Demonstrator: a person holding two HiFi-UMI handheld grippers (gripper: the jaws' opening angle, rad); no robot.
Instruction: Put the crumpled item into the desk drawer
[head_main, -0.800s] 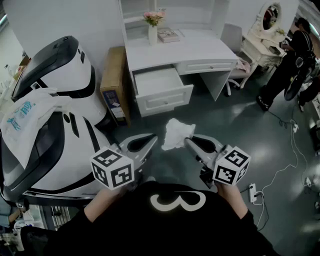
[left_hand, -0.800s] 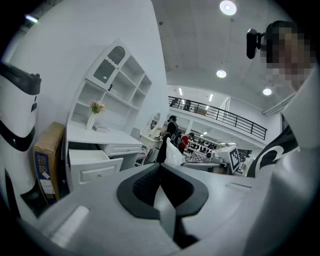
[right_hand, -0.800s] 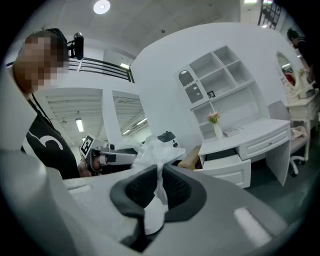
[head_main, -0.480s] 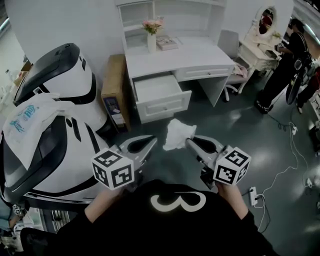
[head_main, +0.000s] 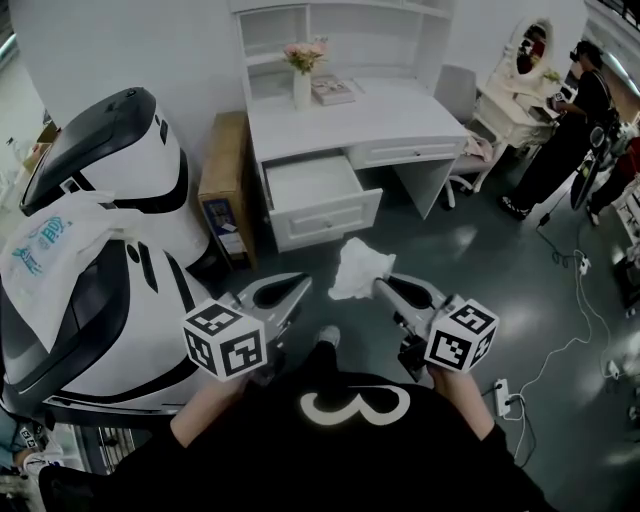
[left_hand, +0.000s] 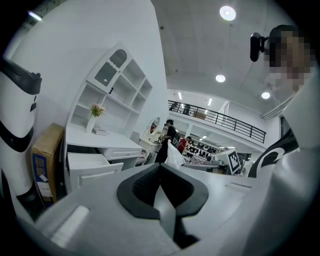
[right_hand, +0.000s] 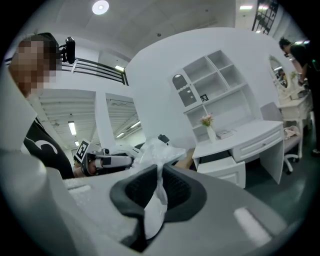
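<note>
At twelve o'clock of the right gripper (head_main: 381, 286), whose jaws pinch one fold, the crumpled item (head_main: 358, 266) appears light, soft and tearable; left gripper (head_main: 302, 286) closed, empty.

Reads as a showroom-like hall, not a lived-in home: white desk (head_main: 370, 118) with shelf hutch (head_main: 340, 30) and vase (head_main: 301, 88) of pink flowers at 12 o'clock, mirrored dressing table (head_main: 515, 100) at 2 o'clock, both standing on a bare glossy grey floor (head_main: 470, 260). Shares that floor with a white-and-black machine (head_main: 130, 150) at 9 o'clock, loose cables (head_main: 597, 322) and a power strip (head_main: 503, 385) at 4 o'clock. Opens to a high ceiling (left_hand: 200, 45) with recessed round lights (left_hand: 227, 12) and a railed mezzanine (left_hand: 225, 120).
</note>
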